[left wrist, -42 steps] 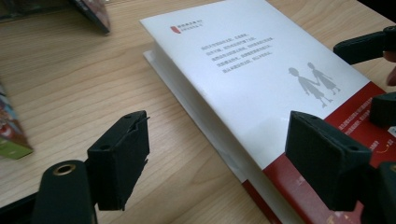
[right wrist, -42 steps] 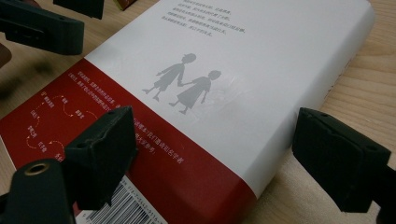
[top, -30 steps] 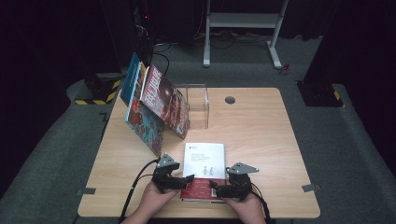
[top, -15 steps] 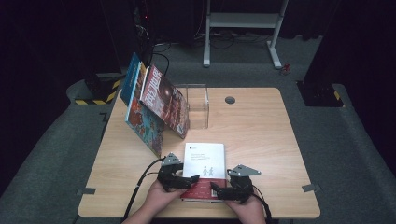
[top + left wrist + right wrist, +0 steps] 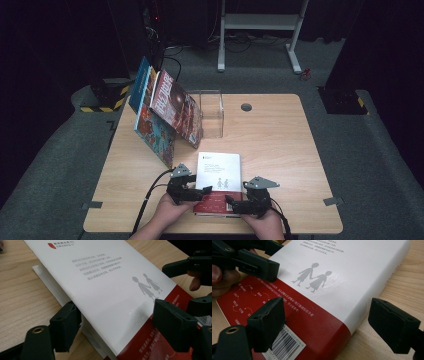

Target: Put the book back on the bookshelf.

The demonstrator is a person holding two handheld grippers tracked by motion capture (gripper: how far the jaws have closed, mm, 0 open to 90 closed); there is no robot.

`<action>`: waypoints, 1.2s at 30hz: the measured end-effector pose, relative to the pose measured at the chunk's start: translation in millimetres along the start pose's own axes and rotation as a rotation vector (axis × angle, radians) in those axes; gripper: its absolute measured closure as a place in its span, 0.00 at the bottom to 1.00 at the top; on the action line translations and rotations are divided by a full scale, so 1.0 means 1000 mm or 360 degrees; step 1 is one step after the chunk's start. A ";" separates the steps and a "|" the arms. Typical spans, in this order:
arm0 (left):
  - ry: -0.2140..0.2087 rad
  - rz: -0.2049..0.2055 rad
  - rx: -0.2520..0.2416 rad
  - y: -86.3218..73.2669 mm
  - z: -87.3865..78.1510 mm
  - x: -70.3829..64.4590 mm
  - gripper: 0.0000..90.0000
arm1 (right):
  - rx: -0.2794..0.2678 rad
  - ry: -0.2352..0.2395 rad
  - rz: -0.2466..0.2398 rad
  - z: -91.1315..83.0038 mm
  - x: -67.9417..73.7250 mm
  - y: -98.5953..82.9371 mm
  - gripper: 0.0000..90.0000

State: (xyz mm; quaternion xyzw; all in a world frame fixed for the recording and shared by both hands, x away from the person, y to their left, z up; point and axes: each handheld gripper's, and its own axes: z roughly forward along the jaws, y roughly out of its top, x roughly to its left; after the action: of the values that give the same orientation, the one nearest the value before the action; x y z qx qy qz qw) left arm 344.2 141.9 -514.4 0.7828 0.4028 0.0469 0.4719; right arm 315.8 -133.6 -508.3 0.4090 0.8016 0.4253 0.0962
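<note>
A thick book (image 5: pixel 218 169) with a white cover and a red lower band lies flat near the table's front edge. My left gripper (image 5: pixel 201 194) stands open at the book's near left corner. In the left gripper view (image 5: pixel 118 327) one jaw is on the table beside the page edge and the other is over the cover of the book (image 5: pixel 107 285). My right gripper (image 5: pixel 231 202) stands open at the near right corner. In the right gripper view (image 5: pixel 329 325) one jaw is over the red band by the barcode and the other is past the spine of the book (image 5: pixel 352 272).
Three colourful books (image 5: pixel 170 107) lean against a clear plastic stand (image 5: pixel 212 112) at the back left of the wooden table (image 5: pixel 280 150). A round cable hole (image 5: pixel 246 107) lies behind the stand. A white frame stands on the floor beyond the table.
The left gripper has edged rightward onto the book's near left corner. The right gripper and the book have barely moved.
</note>
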 end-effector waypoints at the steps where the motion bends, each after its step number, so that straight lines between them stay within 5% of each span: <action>1: 0.0008 0.0019 -0.0010 0.000 -0.001 0.001 0.29 | -0.0001 0.0004 0.0000 0.000 0.000 0.000 0.15; 7: -0.0004 0.0016 -0.0043 0.000 -0.003 0.003 0.36 | 0.0004 0.0015 0.0017 0.001 -0.001 0.000 0.15; 18: -0.0053 -0.0008 0.0010 0.003 0.001 0.010 0.35 | 0.0003 0.0013 0.0026 0.001 -0.001 0.000 0.16; 22: 0.0097 0.0177 -0.0028 0.005 0.002 0.002 0.22 | 0.0003 0.0014 0.0026 0.001 -0.001 0.000 0.16; 23: 0.0112 0.0176 -0.0031 0.005 0.003 0.001 0.22 | 0.0004 0.0014 0.0026 0.001 -0.001 0.000 0.16; 28: 0.0063 -0.0018 -0.0022 0.006 0.010 0.013 0.15 | -0.0002 0.0019 0.0029 0.001 -0.001 0.000 0.16; 36: -0.0001 -0.0036 -0.0038 0.010 0.017 0.017 0.20 | 0.0004 0.0026 0.0039 0.001 -0.001 0.000 0.16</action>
State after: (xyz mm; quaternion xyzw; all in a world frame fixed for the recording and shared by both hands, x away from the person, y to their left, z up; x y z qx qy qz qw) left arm 369.1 139.3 -521.3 0.7726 0.4110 0.0461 0.4818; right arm 317.3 -133.9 -509.7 0.4154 0.7978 0.4288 0.0841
